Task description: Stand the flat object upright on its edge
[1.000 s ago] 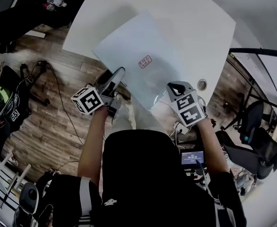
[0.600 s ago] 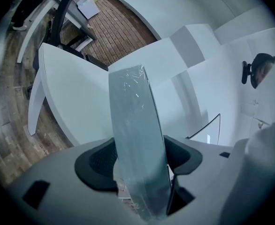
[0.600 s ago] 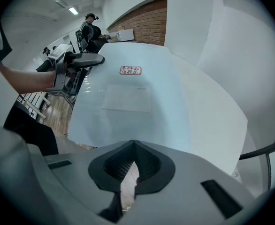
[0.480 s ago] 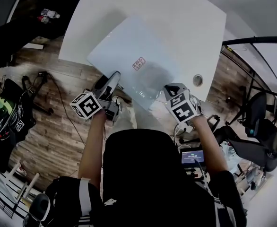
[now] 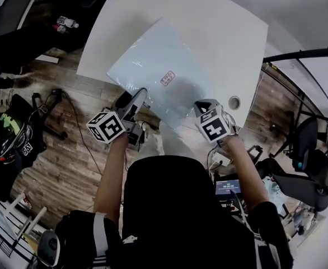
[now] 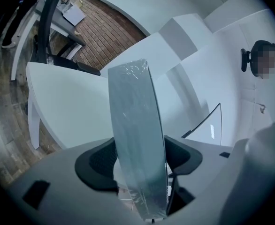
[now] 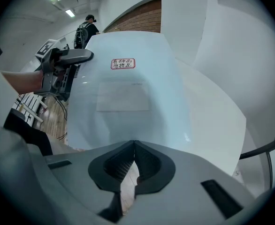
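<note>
A large pale blue flat panel (image 5: 158, 74) in clear wrap, with a red sticker (image 5: 167, 78), lies tilted over the near corner of the white table (image 5: 209, 15). My left gripper (image 5: 135, 98) is shut on the panel's left edge; in the left gripper view the thick wrapped edge (image 6: 135, 135) runs up between the dark pads (image 6: 97, 161). My right gripper (image 5: 204, 105) is at the panel's near right edge. In the right gripper view its jaws (image 7: 134, 146) meet tip to tip just under the panel (image 7: 128, 93). Whether they pinch the wrap is hidden.
A round cable hole (image 5: 234, 102) sits in the table near my right gripper. Office chairs (image 5: 309, 167) stand on the right, and a helmet (image 5: 4, 133) and cables lie on the wood floor at the left. A person (image 7: 87, 25) stands far off.
Both grippers stay at the panel's near edges. The left gripper has rolled slightly, and the panel has barely shifted.
</note>
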{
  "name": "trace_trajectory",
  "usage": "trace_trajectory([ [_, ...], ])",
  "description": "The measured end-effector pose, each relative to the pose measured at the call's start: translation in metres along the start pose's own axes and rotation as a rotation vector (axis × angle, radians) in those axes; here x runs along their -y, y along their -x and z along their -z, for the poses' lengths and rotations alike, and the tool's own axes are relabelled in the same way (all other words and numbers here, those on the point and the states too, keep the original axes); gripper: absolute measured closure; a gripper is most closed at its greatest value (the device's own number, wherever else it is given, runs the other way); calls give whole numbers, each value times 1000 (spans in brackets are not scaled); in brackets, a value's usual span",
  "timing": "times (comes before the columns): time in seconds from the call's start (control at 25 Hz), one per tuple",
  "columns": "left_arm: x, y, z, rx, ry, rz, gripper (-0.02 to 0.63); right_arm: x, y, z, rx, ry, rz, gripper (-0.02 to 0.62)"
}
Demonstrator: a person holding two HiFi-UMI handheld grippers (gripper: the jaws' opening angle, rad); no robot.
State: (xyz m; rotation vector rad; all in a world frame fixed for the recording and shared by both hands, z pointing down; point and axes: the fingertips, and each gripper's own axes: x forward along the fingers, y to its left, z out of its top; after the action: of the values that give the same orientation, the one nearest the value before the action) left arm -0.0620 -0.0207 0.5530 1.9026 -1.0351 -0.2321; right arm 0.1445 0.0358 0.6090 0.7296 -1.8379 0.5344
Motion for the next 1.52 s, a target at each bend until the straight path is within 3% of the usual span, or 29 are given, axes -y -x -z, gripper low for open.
trace_trajectory([
  [0.2,9,-1,-8,-6,-47,-21,291,7,-5,-11,23,-42,-21,554],
  [0.8,44,-14,-25,-36,-289,-92,296,48,-34,-34,25,-111,-48,554],
  [1.32,70,-40,-36,-45,-458,-144,302,79,-44,-57,43,-91,-56,553],
  [1.52,78,-54,-34,-46,-494,-154,302,91,-26,-82,106,-102,-61,554],
])
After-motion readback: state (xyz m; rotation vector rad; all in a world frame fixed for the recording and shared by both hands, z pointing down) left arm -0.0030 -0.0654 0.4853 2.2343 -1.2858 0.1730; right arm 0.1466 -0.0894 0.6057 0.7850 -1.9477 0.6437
